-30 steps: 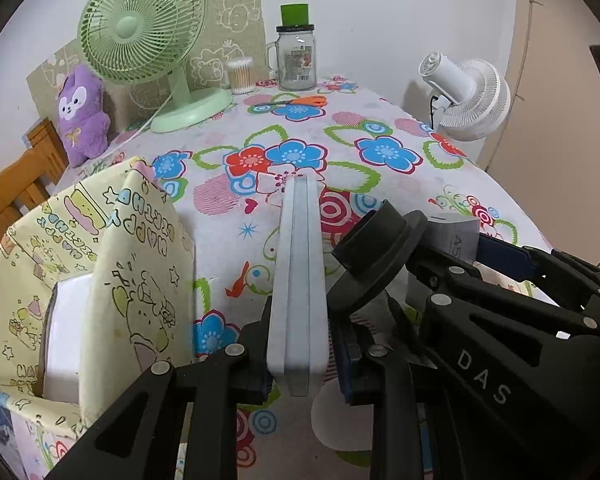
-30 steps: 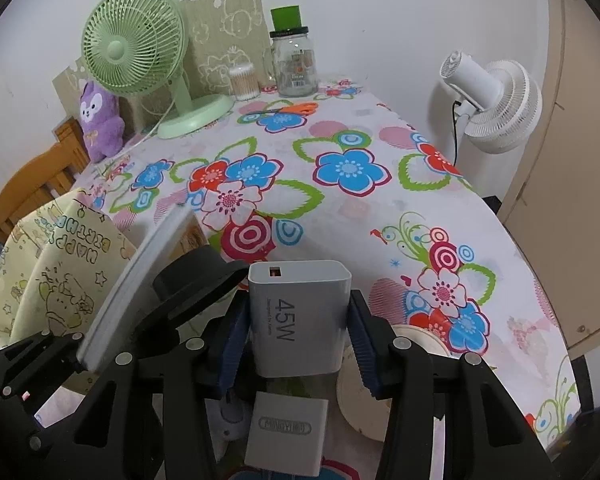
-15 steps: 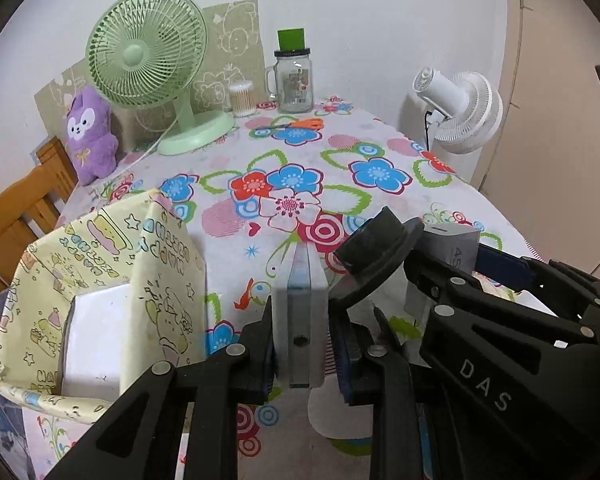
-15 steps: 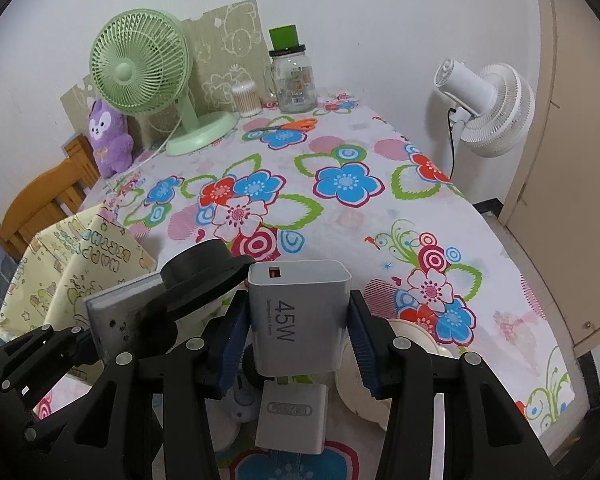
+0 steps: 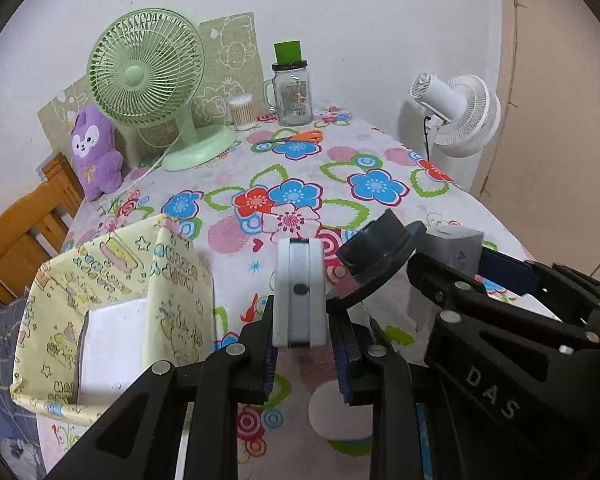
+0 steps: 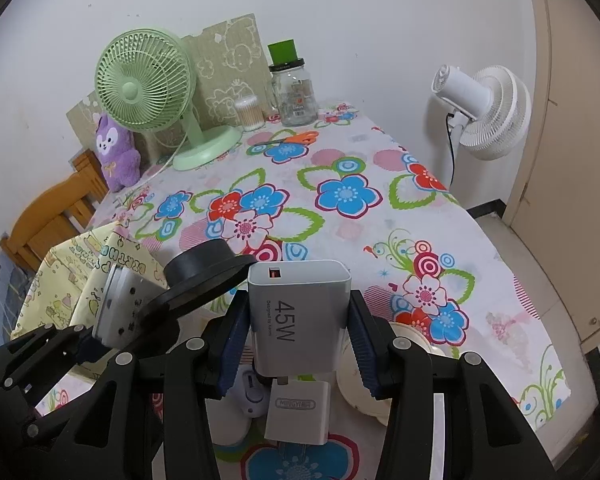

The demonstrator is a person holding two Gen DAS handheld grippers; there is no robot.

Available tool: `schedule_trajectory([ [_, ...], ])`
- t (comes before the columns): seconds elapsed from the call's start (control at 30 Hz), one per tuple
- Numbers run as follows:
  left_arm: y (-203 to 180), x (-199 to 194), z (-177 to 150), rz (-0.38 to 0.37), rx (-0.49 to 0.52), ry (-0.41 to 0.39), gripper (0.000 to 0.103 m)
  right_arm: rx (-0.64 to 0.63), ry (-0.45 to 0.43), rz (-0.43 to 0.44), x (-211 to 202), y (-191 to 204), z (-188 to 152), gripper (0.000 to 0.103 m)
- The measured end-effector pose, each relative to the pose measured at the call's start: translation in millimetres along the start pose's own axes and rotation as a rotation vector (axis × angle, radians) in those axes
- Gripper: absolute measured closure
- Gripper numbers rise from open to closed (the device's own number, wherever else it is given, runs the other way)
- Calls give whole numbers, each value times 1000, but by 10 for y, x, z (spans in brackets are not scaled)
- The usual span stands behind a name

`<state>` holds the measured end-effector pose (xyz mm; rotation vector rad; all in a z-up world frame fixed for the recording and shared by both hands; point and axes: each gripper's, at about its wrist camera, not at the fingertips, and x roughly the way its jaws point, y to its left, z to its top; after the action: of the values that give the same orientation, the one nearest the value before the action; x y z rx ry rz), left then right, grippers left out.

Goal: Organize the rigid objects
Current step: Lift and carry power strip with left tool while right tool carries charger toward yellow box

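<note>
My left gripper (image 5: 300,340) is shut on a flat grey-white slab-shaped device (image 5: 299,292), held end-on above the table; it also shows in the right wrist view (image 6: 118,308). My right gripper (image 6: 298,340) is shut on a grey 45W charger (image 6: 298,316), which shows in the left wrist view (image 5: 456,250) too. A yellow cartoon-print fabric bin (image 5: 112,304) stands at the table's left and holds a white box (image 5: 112,348). A small white charger (image 6: 298,412), a white earbud-like case (image 6: 252,396) and a round cream disc (image 6: 364,384) lie below my right gripper.
A green desk fan (image 5: 148,80), purple plush (image 5: 96,148), cotton-swab tub (image 5: 244,110), glass jar with green lid (image 5: 292,88) and orange scissors (image 5: 296,138) stand at the far end of the flowered table (image 5: 380,184). A white floor fan (image 5: 460,116) is right, a wooden chair (image 5: 24,228) left.
The left gripper has tipped the slab from pointing forward to end-on. Both grippers have risen and pulled back a little; the right still holds the charger.
</note>
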<state>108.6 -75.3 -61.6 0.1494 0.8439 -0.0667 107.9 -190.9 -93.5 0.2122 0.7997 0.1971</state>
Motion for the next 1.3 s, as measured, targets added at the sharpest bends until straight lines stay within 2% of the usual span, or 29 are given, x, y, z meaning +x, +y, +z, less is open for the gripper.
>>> schedule_trajectory([
  [0.1,-15,101,34,-20,-5,19,77,4,6,-17,49,-34,27,52],
  [0.2,-23,165,33,-21,-1,14,79,2,16,-31,109,-56,44,52],
  [0.53,45,98,18,-13,-6,3,81,-16,27,-20,157,15,63,52],
  [1.03,129,-238,40,-26,-11,-67,82,-41,-39,-31,-148,177,128,52],
  [1.3,190,-428,87,-56,-1,-96,82,-57,-71,-63,-358,307,186,52],
])
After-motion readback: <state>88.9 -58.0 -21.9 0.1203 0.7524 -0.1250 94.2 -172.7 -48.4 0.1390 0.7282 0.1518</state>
